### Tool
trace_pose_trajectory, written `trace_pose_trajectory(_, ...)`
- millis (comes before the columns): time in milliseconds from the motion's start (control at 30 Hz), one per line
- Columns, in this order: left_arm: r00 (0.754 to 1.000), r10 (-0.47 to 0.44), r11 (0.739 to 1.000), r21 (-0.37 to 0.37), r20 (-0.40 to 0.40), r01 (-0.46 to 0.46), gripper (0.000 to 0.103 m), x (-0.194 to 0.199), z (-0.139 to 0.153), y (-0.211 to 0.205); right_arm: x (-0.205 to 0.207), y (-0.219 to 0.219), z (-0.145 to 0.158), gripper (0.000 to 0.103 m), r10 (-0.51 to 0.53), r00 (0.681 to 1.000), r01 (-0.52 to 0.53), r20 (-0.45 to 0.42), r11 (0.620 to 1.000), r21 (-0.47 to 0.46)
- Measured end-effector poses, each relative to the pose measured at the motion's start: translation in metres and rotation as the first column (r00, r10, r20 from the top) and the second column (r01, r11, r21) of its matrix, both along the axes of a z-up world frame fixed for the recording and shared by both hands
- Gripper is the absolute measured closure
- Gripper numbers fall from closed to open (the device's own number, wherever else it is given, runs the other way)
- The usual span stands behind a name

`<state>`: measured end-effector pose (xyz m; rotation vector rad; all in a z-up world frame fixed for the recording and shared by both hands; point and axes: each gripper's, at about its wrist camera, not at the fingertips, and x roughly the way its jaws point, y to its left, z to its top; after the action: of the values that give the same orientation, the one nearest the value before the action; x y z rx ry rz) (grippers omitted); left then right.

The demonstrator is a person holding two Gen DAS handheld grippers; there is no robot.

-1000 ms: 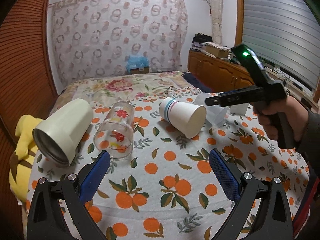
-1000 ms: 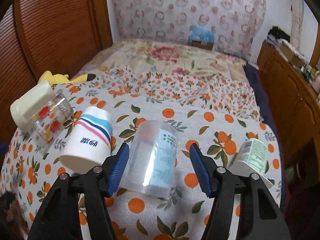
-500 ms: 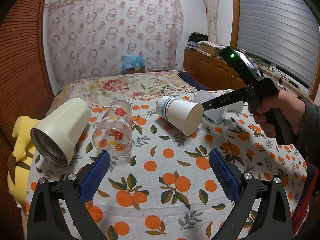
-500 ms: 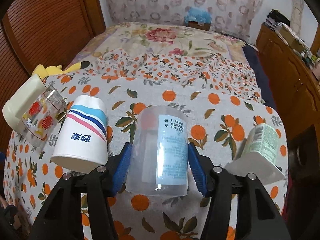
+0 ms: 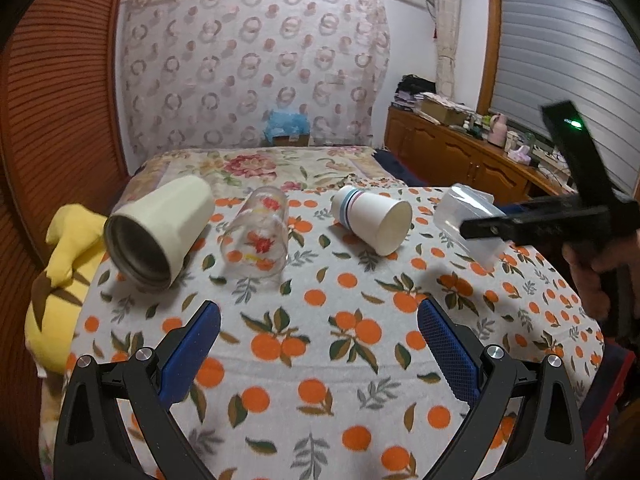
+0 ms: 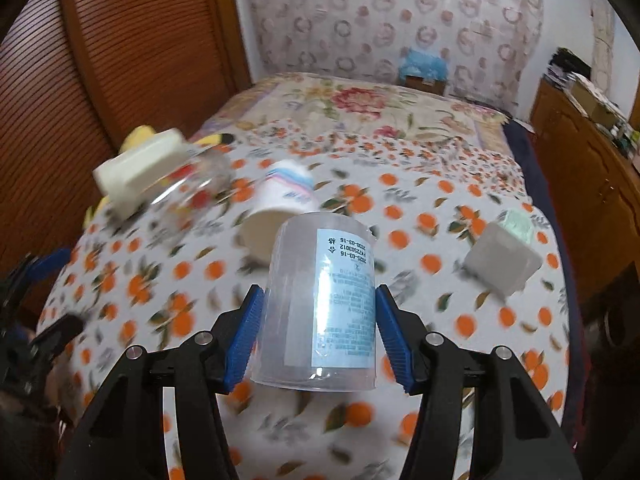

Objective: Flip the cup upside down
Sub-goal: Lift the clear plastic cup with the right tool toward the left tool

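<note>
Clear plastic cup with blue-white label, clamped between the blue pads of the right gripper, lifted clear of the orange-print cloth; seen from the left wrist as tilted, mouth toward the camera and down, off the surface. Label text reads inverted in the right wrist view. Background blurred there, so likely mid-swing. Judged step: grasp done, lift and rotation under way, flip not yet finished. Next call: roll wrist until mouth faces straight down, lower onto a bare patch of cloth, then release; thin wall probably flexes, so gentle squeeze only.

Just beside, lying on sides: striped paper cup, floral glass, cream steel-lined tumbler, white labelled cup at right. Yellow plush at the table's left edge.

Left gripper wide apart, holding nothing, hovering over the near cloth.
</note>
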<state>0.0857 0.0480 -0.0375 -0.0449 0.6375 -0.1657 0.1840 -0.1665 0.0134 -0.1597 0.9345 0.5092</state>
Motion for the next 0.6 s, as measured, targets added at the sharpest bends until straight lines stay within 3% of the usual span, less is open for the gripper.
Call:
trace_pose_trajectory(267, 0.999, 0.037, 0.999, -0.003, -0.034, -0.038, 0.008, -0.019, -0.010, 0.017, -0.044, 0.033, -0.017, 0.044, 0.076, 0.996, -0.076, -0.035, 0.997, 0.008)
trace_pose_trajectory(600, 0.996, 0.068, 0.998, -0.004, -0.052, -0.068, 0.008, -0.028, -0.017, 0.034, -0.058, 0.059, -0.046, 0.043, 0.098, 0.992, -0.101, -0.081, 0.994, -0.029)
